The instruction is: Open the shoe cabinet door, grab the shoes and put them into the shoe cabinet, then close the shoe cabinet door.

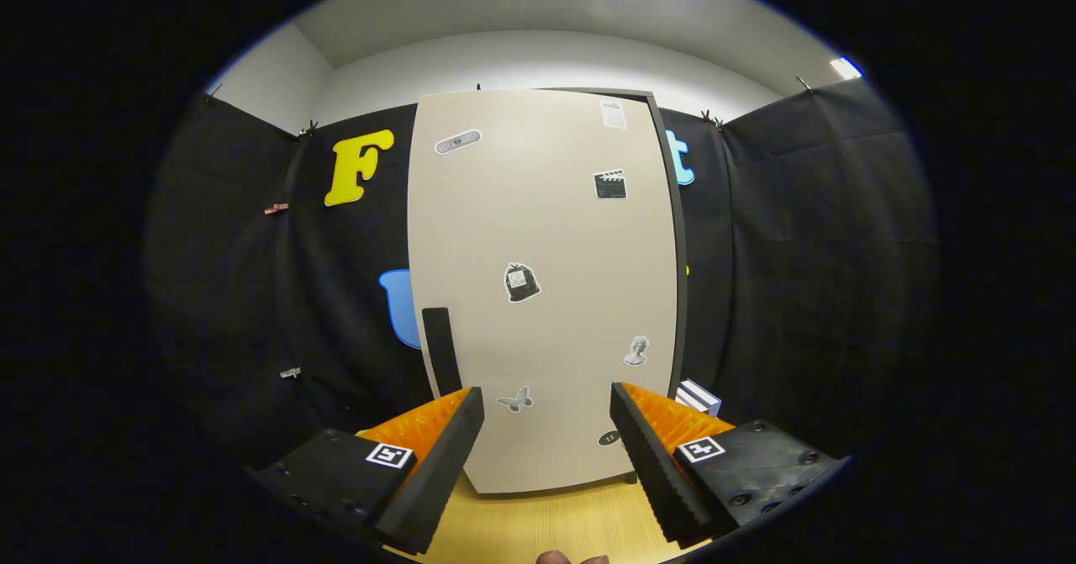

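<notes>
**Cabinet door sitting shut, its handle standing just over the left finger**

The gripper (546, 392) is facing the shoe cabinet door (546, 236) squarely, with its fingers standing well apart and gripping nothing; the lower part of the door is showing in the gap between them.

Starting from the left, the dark handle (441, 350) is running upright along the door's left edge, its long axis vertical. Its lower end is dropping behind the tip of the left finger (437, 455). From the midpoint between the fingers, the handle is therefore lying ahead, up and to the left.

Further right, the pale door is lying flush over the cabinet, dotted with small stickers, and the cabinet's dark side edge is showing along its right. At the cabinet's right foot, just beyond the right finger, a white striped thing (699, 396) is sitting low. Whether it is a shoe is too hard to tell.

A shut door is fitting two stages alike: shoes waiting outside, or shoes already stowed behind it. The wooden floor (546, 518) between the fingers is carrying no shoe.
</notes>
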A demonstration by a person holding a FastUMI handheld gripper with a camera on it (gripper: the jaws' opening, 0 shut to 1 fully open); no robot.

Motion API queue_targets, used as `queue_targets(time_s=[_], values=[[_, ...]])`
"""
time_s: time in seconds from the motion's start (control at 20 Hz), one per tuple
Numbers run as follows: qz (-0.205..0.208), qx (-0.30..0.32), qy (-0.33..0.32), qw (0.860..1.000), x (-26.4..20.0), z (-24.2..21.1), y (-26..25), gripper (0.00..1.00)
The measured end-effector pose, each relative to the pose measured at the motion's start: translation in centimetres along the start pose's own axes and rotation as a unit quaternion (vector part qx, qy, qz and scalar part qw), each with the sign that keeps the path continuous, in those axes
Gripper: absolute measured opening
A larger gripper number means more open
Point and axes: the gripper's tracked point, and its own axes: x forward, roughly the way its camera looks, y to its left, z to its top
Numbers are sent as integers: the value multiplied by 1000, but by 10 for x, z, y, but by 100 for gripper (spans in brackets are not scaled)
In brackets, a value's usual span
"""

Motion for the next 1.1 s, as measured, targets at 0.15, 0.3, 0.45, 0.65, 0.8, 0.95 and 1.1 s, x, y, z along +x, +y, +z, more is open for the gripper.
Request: queue_targets(time_s=[0.15, 0.3, 0.45, 0.65, 0.8, 0.95, 1.1], values=[[0, 1, -1, 1000, 0, 1, 1, 98], [0, -3, -4, 1000, 1, 1, -1, 98], [2, -1, -2, 1000, 1, 1, 1, 98], [1, 0, -4, 1000, 0, 2, 0, 98], [-1, 0, -3, 1000, -2, 2, -1, 98], [-3, -4, 0, 1000, 0, 0, -3, 98], [-2, -10, -2, 1000, 2, 0, -4, 98]])
